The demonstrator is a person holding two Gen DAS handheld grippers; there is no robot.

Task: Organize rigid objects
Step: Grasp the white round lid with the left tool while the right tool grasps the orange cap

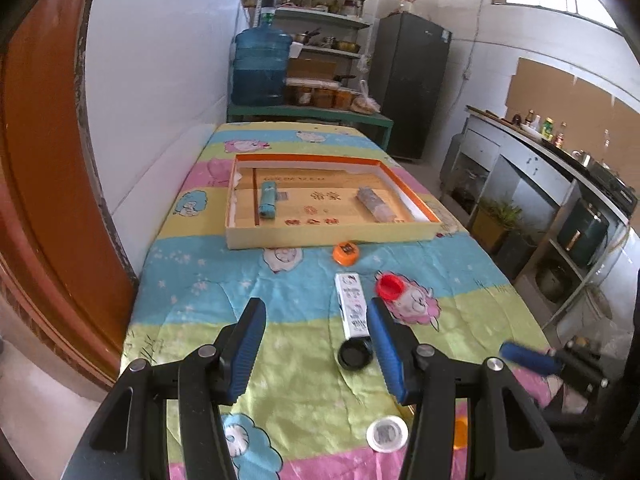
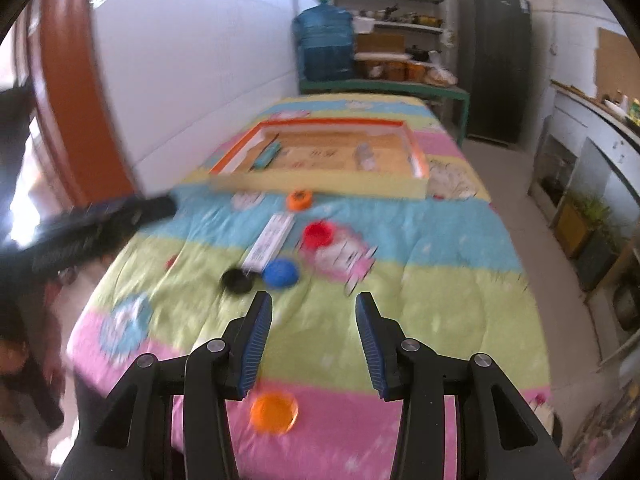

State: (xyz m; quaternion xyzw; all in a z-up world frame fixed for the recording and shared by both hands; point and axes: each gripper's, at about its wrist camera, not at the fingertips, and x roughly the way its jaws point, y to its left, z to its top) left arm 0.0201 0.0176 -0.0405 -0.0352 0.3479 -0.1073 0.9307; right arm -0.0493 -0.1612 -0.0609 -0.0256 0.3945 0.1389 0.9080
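Loose items on the desk: one white rectangular box [image 1: 353,306] with printed pattern, lying flat mid-desk; five round caps or lids near it. One red cap [image 1: 389,286] just right of the box, one orange cap [image 1: 345,253] beyond it near the tray's front wall, one black lid [image 1: 355,354] at the box's near end, one blue domed lid [image 2: 281,273] beside the black one, seen in the right wrist view only. One more orange disc [image 2: 274,408] and one white round lid [image 1: 387,434] with a printed label sit at the near desk edge.

One shallow cardboard tray [image 1: 320,236], orange rim, pale walls, farther back. Inside: one teal tube-like item [image 1: 267,200] on the left, one grey wrapped item [image 1: 373,202] on the right.

Left hand-held gripper [image 1: 316,338]: jaws wide apart, nothing between them, above the desk; its right finger overlaps the box's near end in view, contact unclear. Right hand-held gripper [image 2: 313,330]: jaws moderately apart, nothing held, over the near desk; view blurred. Both have black frames, blue ribbed pads.

Desk cover [image 1: 280,412]: quilted cloth, pastel stripes, cartoon sheep, wrinkled.
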